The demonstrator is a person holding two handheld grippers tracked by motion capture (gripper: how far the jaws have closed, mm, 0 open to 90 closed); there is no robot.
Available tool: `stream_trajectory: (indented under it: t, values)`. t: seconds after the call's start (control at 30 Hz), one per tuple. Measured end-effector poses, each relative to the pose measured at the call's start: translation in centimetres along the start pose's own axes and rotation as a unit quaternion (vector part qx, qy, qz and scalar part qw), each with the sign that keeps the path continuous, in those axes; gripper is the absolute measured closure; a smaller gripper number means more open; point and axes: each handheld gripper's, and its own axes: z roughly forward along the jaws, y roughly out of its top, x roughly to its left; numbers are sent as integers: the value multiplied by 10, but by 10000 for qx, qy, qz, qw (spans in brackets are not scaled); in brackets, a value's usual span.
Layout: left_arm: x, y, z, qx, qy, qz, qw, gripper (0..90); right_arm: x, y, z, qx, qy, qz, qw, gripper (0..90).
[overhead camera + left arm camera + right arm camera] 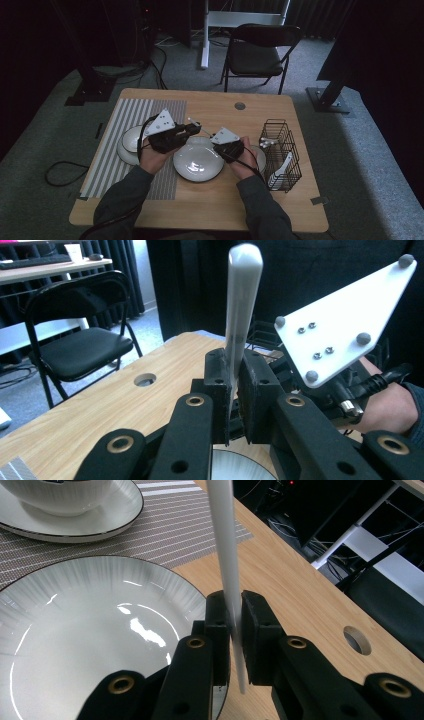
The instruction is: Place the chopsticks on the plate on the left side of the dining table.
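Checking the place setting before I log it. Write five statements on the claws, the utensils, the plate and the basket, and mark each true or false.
1. The left claw grips a white utensil handle. True.
2. The right claw is open. False: it is shut on a thin white utensil.
3. The wire basket stands left of the plate. False: right.
4. A bowl sits on a saucer on the striped mat. True.
5. The chair holds a box. False: nothing lies on it.
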Motion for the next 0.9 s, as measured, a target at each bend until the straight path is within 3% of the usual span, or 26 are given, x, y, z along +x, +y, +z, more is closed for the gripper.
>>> stream_trajectory:
  t: [0.2,0.3,0.9]
  values:
    - [0,-3,0,23,16,6,10000,820,2,0,-1,-12,-30,-30,10000,855]
    - [-1,-6,1,58,12,3,10000,819,-2,0,-2,-67,-29,92,9999,858]
    - [-6,-6,1,-22,78,64,9999,888,8,2,-1,-9,55,-166,9998,859]
